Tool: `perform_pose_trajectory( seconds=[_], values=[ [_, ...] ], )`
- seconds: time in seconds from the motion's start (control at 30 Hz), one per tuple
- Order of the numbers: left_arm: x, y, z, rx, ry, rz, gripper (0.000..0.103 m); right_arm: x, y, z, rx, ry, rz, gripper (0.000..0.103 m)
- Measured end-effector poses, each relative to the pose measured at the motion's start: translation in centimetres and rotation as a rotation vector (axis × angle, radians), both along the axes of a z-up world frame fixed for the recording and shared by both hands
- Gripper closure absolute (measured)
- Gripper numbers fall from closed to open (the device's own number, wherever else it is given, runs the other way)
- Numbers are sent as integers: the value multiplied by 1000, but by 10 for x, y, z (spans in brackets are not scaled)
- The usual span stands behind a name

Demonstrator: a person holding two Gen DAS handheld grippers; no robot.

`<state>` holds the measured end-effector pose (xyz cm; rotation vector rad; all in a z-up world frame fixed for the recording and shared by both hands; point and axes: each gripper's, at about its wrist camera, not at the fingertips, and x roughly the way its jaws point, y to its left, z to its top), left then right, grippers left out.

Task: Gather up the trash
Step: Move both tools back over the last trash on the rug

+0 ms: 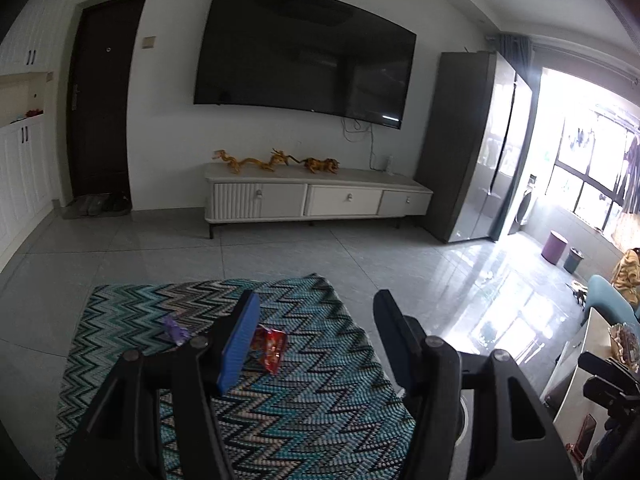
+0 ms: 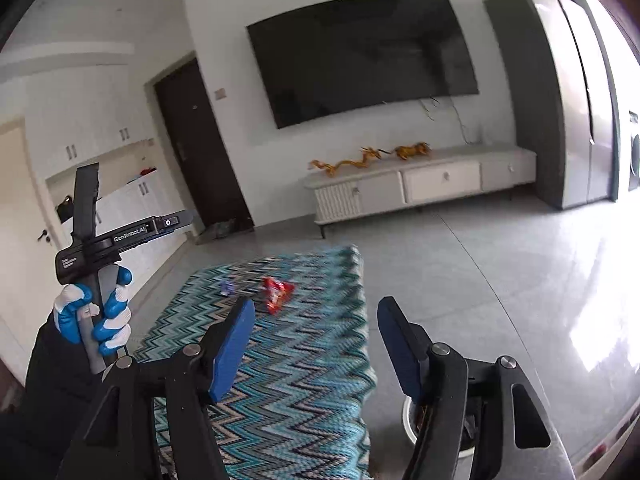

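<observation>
The red snack wrapper (image 1: 271, 349) lies crumpled on the zigzag rug (image 1: 320, 400), ahead of and below the left gripper (image 1: 316, 320), just off its left fingertip line; a small purple wrapper (image 1: 176, 330) sits further left. From the right gripper (image 2: 316, 320) both wrappers lie ahead and to its left, so the left one looks nearer. Both grippers stand apart with nothing between the pads.

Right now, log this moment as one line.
left gripper: open, empty | right gripper: open, empty | red wrapper, purple wrapper: on rug
</observation>
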<state>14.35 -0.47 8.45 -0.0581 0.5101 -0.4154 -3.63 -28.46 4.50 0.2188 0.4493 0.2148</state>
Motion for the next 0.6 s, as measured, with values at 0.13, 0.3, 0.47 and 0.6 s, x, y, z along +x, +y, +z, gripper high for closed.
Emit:
perform_pose_trajectory(
  seconds=[0.13, 0.3, 0.47, 0.6],
  values=[
    [-13, 34, 28, -3, -27, 60, 45, 0, 36, 29, -32, -39, 81, 39],
    [-29, 56, 68, -10, -72, 67, 45, 9, 66, 48, -28, -58, 151, 38],
    [-38, 72, 87, -19, -103, 88, 45, 24, 87, 51, -18, -60, 210, 34],
    [-29, 80, 75, -24, -84, 97, 45, 44, 101, 35, -12, -21, 235, 34]
  ],
)
